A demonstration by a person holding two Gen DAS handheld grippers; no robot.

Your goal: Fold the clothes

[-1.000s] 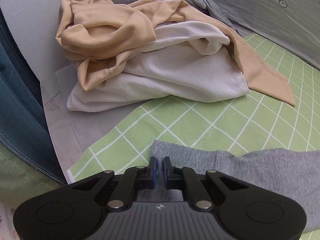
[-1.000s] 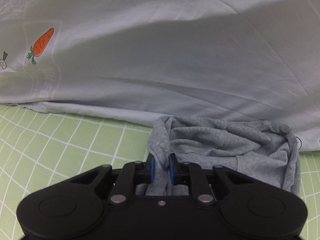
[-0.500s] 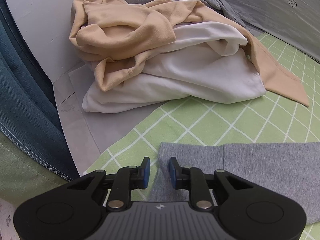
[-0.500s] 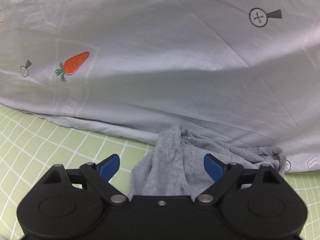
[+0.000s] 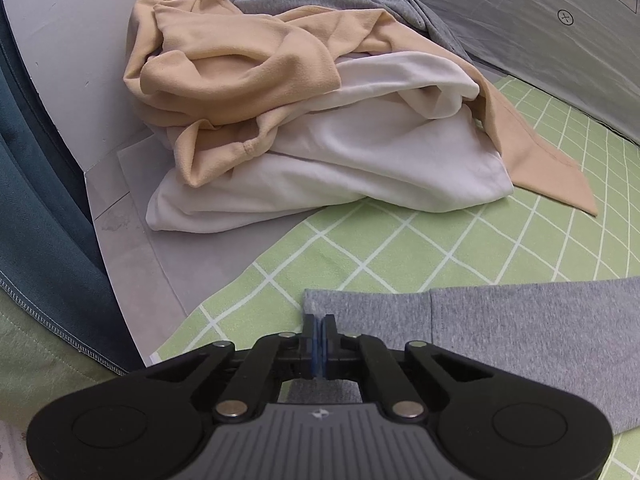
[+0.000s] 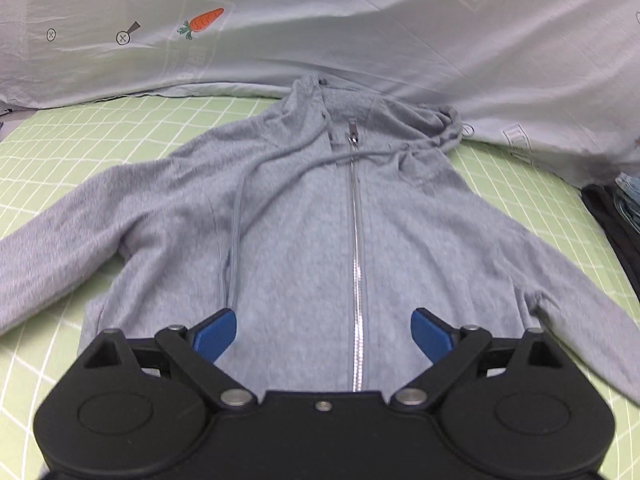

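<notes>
**Grey hoodie spread flat, one cuff pinched**

Grey fleece is lying face up across the green checked sheet [image 6: 100, 136]: the hoodie [image 6: 304, 248] is spreading out with its zip closed, its hood [image 6: 360, 100] bunching against the pale printed quilt [image 6: 360, 20], and both sleeves reaching outward. The left gripper [image 5: 319, 334] is pressing its blue pads fully together over the sleeve cuff [image 5: 360, 312]; fabric is showing just behind the pads, so it is probably pinching the cuff's edge, though how much cloth it is holding is hard to tell. The right gripper [image 6: 323, 334] is hovering above the lower front of the hoodie with its jaws spread wide, gripping nothing.

Several things are threatening a clean fold. A pinch that is catching only the cuff's edge could be slipping free as the sleeve is lifting. The drawstring [image 6: 236, 220] is trailing loose down the chest and could be getting trapped inside a fold, leaving a ridge. The hood is sitting crumpled, so folding over it would be making a lump. Off to the left, the heap of beige and white clothes [image 5: 320, 120] is lying near the sleeve end, and a wide sweep could be dragging into it.
</notes>
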